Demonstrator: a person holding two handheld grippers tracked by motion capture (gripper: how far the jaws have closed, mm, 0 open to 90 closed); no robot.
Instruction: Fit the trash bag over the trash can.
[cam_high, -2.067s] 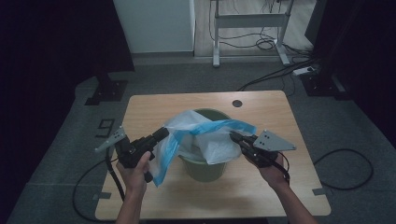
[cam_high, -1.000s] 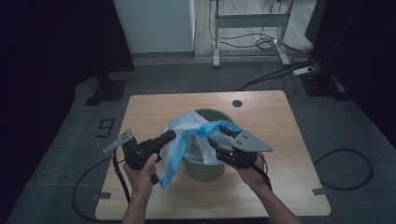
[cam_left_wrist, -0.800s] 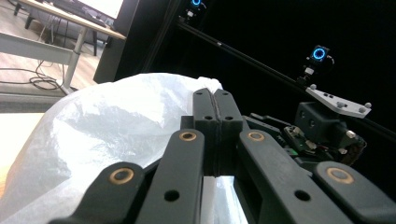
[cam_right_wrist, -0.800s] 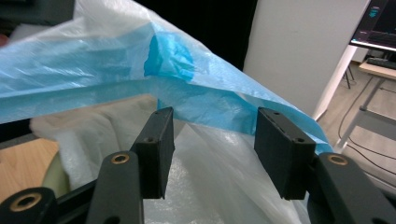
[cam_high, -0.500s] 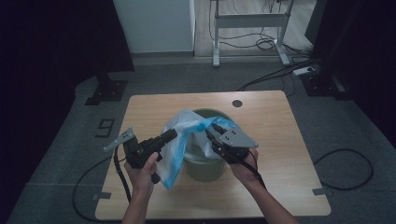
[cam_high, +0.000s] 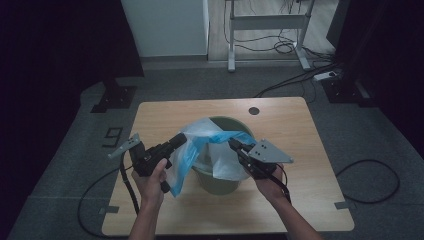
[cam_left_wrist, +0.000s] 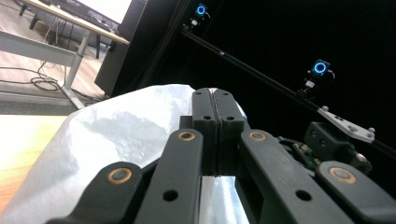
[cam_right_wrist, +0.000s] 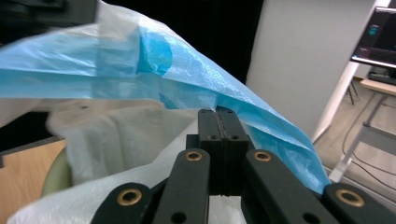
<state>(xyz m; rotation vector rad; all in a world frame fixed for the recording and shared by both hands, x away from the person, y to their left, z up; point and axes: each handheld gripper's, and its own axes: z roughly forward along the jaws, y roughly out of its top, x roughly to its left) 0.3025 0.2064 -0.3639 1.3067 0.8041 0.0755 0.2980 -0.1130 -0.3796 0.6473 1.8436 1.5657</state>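
1. A thin white-and-blue plastic bin liner (cam_high: 212, 150) is draping over the mouth of the round olive-green plastic bucket (cam_high: 217, 180) standing mid-table, one blue fold hanging down the bucket's left side.
2. My left gripper (cam_high: 176, 141) is pinching the liner's edge at the left rim, jaws clamped together on the film.
3. My right gripper (cam_high: 233, 144) has just been closing and is now gripping the blue edge at the right.
4. I am judging this the spreading step: next I need to pull the edges apart and down over the rim, gently, above the light wooden table (cam_high: 300, 125).

both tongs, left (cam_high: 181, 140) and right (cam_high: 234, 145), clamped, tips facing inward.
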